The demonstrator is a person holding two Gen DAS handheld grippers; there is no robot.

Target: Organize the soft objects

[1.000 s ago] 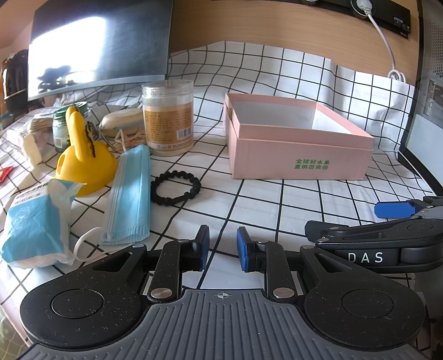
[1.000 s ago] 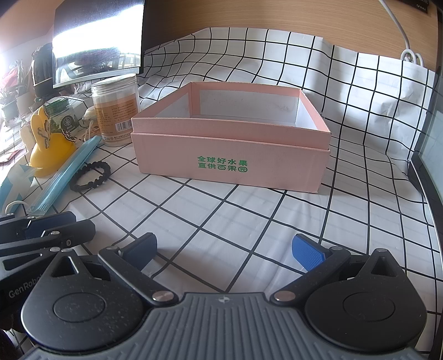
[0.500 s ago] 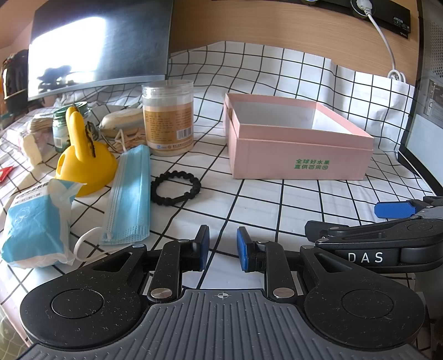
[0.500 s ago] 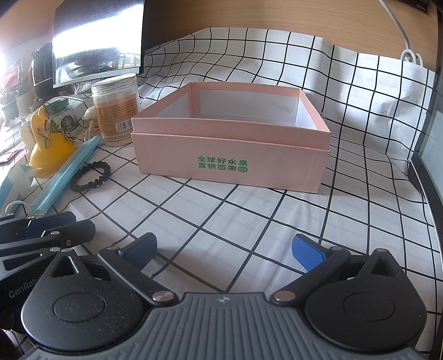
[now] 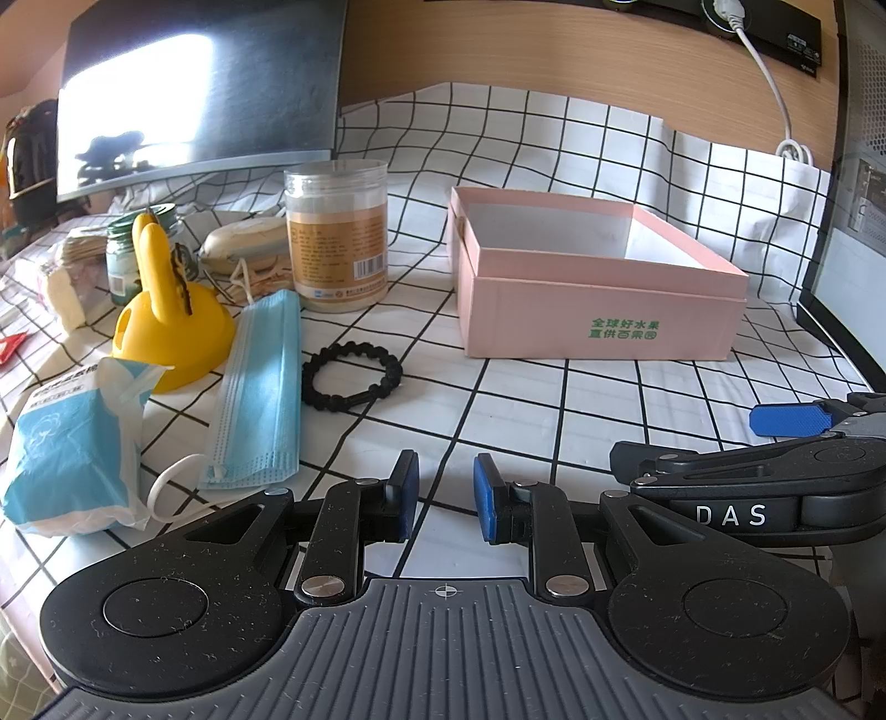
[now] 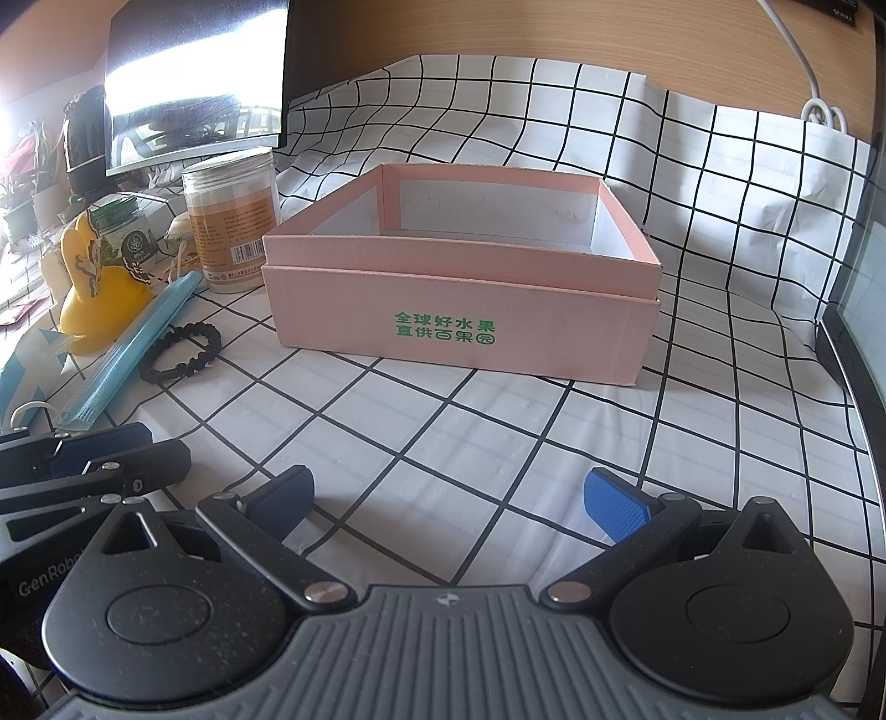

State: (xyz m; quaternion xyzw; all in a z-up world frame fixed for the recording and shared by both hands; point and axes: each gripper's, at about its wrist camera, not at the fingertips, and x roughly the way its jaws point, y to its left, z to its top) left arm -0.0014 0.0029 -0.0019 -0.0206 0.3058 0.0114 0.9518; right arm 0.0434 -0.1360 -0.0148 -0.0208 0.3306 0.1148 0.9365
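White black-gridded tablecloth point(image 6: 498, 421) runs up a wooden wall point(image 5: 554, 50).

Tissue pack point(image 6: 27, 365) is cut off by left edge in right wrist view; items behind yellow toy point(image 5: 166, 315) are partly hidden, labels unreadable.

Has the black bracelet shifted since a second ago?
No. The black bracelet lies where it did, beside the blue mask, same spot against the pink box.
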